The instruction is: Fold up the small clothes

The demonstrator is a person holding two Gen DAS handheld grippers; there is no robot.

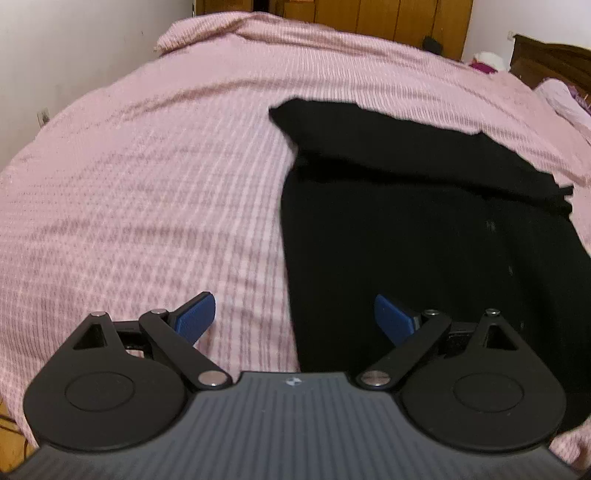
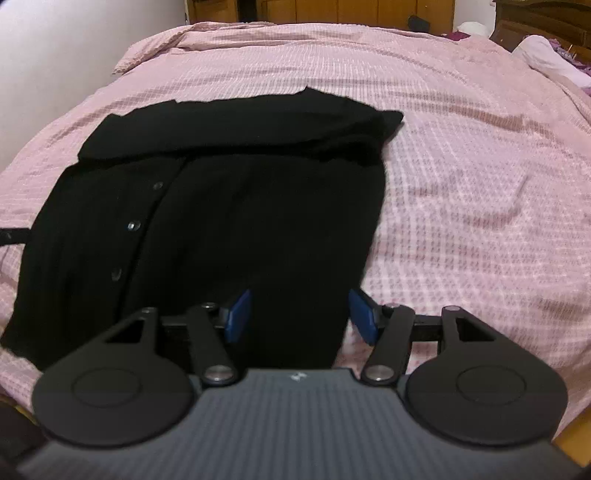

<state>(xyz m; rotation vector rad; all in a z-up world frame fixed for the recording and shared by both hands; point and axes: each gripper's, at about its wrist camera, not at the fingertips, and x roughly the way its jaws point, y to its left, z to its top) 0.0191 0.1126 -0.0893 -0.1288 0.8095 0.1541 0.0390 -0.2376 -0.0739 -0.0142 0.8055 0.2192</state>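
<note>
A black buttoned garment (image 1: 424, 229) lies flat on the pink bed cover (image 1: 147, 184), its far part folded over into a band across the top. In the right wrist view the garment (image 2: 221, 229) shows three buttons down its left side. My left gripper (image 1: 295, 317) is open and empty, hovering over the garment's left near edge, one blue pad (image 1: 195, 317) over the cover. My right gripper (image 2: 301, 317) is open and empty, straddling the garment's right near edge.
The pink cover (image 2: 480, 184) spreads wide on both sides of the garment. Wooden wardrobe doors (image 1: 388, 18) stand behind the bed. A dark headboard (image 1: 554, 62) and pillows are at the far right. A white wall (image 1: 55, 55) is on the left.
</note>
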